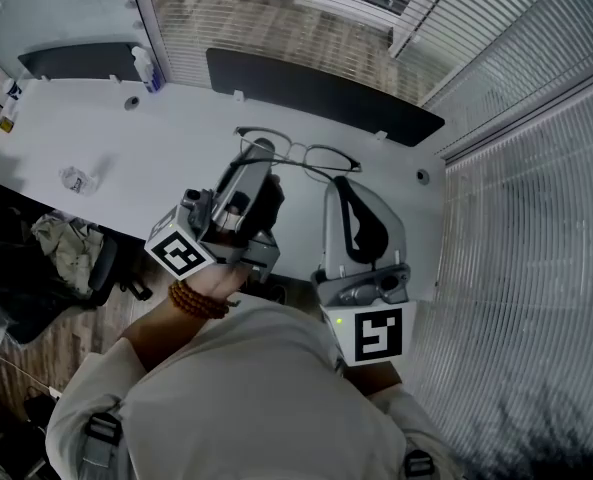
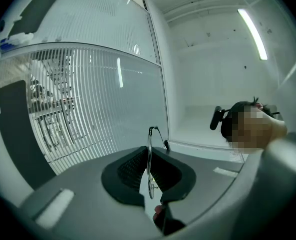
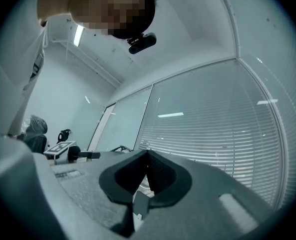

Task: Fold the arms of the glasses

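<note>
Thin dark wire-rimmed glasses [image 1: 298, 154] are held up above the white table [image 1: 96, 138], lenses facing away from me. My left gripper [image 1: 263, 154] is shut on their left side; in the left gripper view the thin rim [image 2: 148, 154] stands edge-on between the closed jaws of that gripper [image 2: 148, 168]. My right gripper [image 1: 339, 182] is shut at the right end of the frame. In the right gripper view its jaws [image 3: 147, 176] are closed, with a small pale piece of the glasses [image 3: 139, 199] showing low in the gap. The arms are mostly hidden behind the grippers.
A blue-capped bottle [image 1: 146, 68] and a crumpled wrapper [image 1: 77, 180] lie on the table's left part. Dark panels [image 1: 321, 96] run along its far edge. A chair with clothes [image 1: 71, 248] stands at the near left. Glass walls with blinds [image 1: 536, 218] close off the right.
</note>
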Tool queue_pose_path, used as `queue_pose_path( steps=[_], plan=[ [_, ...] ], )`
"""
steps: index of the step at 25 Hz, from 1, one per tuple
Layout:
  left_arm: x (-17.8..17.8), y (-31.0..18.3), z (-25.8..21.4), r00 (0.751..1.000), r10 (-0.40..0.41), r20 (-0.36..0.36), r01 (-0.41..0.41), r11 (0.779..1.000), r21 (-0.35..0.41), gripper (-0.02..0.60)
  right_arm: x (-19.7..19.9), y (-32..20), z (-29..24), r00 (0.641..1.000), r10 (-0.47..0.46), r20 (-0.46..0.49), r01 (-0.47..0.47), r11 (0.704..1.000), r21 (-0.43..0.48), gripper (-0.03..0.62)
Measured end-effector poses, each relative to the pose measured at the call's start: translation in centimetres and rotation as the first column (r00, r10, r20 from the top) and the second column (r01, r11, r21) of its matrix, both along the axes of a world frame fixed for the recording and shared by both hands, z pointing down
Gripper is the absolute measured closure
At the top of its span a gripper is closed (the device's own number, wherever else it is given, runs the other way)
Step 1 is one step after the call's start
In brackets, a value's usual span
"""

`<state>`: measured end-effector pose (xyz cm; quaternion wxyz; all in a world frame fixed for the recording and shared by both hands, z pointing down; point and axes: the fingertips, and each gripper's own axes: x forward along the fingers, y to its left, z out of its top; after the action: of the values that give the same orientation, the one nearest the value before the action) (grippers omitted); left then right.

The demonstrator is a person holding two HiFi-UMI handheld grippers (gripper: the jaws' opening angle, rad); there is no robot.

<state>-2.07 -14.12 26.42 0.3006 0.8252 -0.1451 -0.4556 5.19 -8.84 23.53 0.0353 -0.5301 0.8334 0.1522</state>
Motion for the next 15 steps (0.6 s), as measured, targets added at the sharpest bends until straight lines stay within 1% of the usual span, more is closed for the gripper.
queue_pose_path(
  steps=[6,10,12,15],
  plan=[
    [0.2,0.4,0.1,1.000,-0.008,0.012,0.008,1.000,-0.020,0.574,0.4,-0.3,0.4,1.000,0.016,-0.009,-0.016,1.000,-0.005,0.594],
    [-0.1,-0.1,0.8,1.000,-0.015,0.003,0.015,0.999,-0.050,0.574,0.2,0.0,0.4,1.000,0.003,0.013,-0.003,1.000,-0.010,0.594],
    [-0.6,-0.5,1.1,1.000,-0.029,-0.001,0.029,0.998,-0.060,0.574,0.2,0.3,0.2,1.000,-0.004,0.028,0.004,1.000,-0.001,0.594],
    [-1.0,-0.7,1.4,0.998,-0.055,0.009,0.055,0.997,-0.051,0.574,1.0,1.4,0.0,0.999,-0.021,0.027,0.020,0.999,0.032,0.594]
  ],
)
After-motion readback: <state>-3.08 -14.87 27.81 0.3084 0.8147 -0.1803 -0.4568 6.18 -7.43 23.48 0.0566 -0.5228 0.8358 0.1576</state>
